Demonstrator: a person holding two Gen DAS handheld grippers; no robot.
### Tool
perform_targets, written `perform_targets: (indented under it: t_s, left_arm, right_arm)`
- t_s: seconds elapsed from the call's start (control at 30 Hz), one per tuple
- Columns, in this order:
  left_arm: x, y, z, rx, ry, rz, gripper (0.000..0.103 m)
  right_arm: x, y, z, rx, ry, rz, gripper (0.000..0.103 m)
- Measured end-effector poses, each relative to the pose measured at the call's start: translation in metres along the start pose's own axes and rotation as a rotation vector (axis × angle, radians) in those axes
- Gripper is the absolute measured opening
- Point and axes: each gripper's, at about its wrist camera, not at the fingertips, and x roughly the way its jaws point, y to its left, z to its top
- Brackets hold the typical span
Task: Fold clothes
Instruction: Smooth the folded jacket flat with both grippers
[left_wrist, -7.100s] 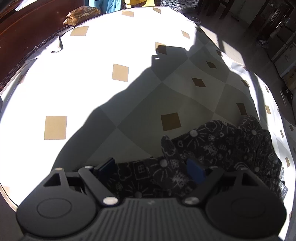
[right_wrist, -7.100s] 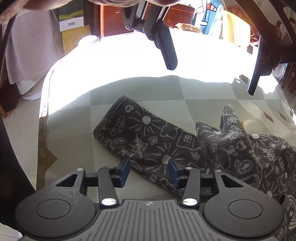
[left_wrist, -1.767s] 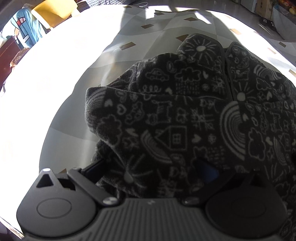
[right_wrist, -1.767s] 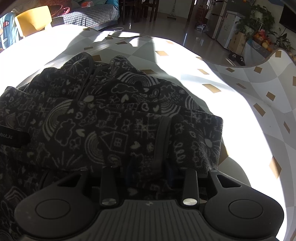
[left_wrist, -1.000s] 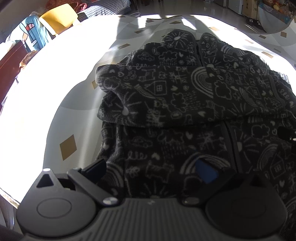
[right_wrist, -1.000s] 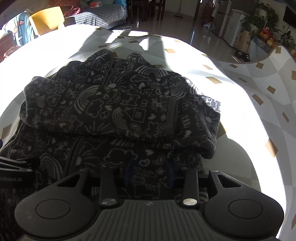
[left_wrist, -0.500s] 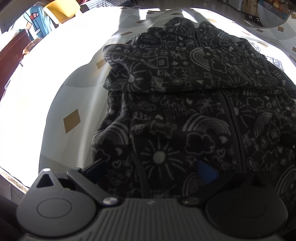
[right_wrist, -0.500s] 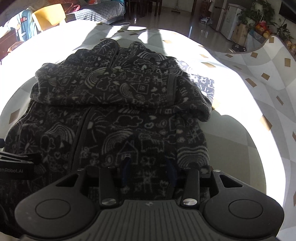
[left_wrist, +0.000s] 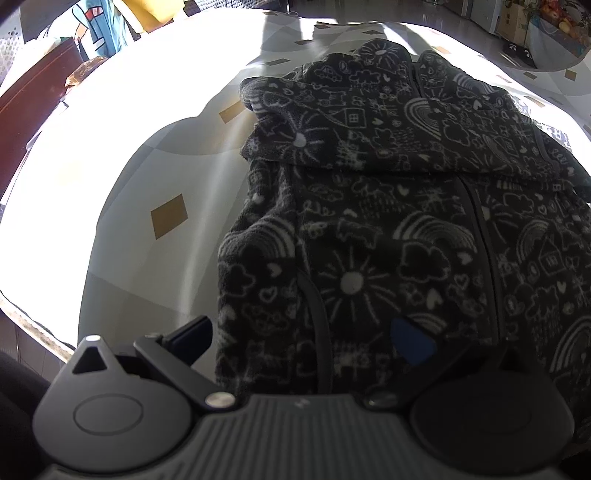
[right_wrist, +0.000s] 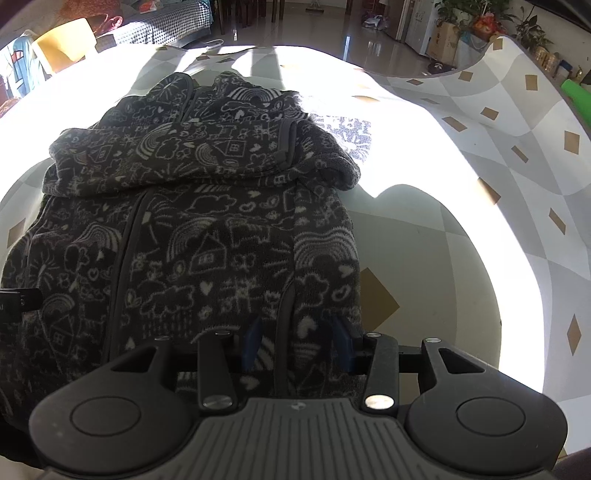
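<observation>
On the far left, beyond the table's (left_wrist: 122, 236) edge, stand a dark wooden cabinet (left_wrist: 33, 99) and a blue cloth (left_wrist: 107, 29) with a yellow chair (left_wrist: 155, 11) beside it. The table wears a pale cover with small brown diamonds, bright in the sun on the left and shaded near the middle.

The left gripper (left_wrist: 301, 338) is at the near left corner of the jacket (left_wrist: 388, 206). Its jaws stand wide apart: the left finger is over the bare cover, just beside the cloth, and the blue pad (left_wrist: 412, 341) of the right finger is above the fabric. It grasps nothing.

The jacket, black fleece with white doodles of suns, rainbows and houses, lies in the middle of the table, with the zipper running away from the cameras. A sleeve (right_wrist: 207, 155) is folded across its upper part, from one side to the other.

The right gripper (right_wrist: 295, 341) is at the near right part of the jacket. Its fingers are spread, with fabric between the two blue pads; I cannot tell if they press it. To the right, the cover rises in a curve, and plants (right_wrist: 491, 18) stand far behind.
</observation>
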Motion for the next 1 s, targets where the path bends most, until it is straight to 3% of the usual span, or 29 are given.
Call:
perform_targets:
  t_s: [0.37,1.0]
  left_arm:
    - [-0.004,0.014,-0.011,-0.047,0.042,-0.040,0.103]
    - [0.013,0.002,-0.030,-0.020,0.145,-0.052,0.103]
  right_arm:
    - [0.001,-0.016,-0.012,0.067,0.065,-0.044,0.041]
    - [0.016,-0.001,-0.013,0.059,0.141,0.016,0.048]
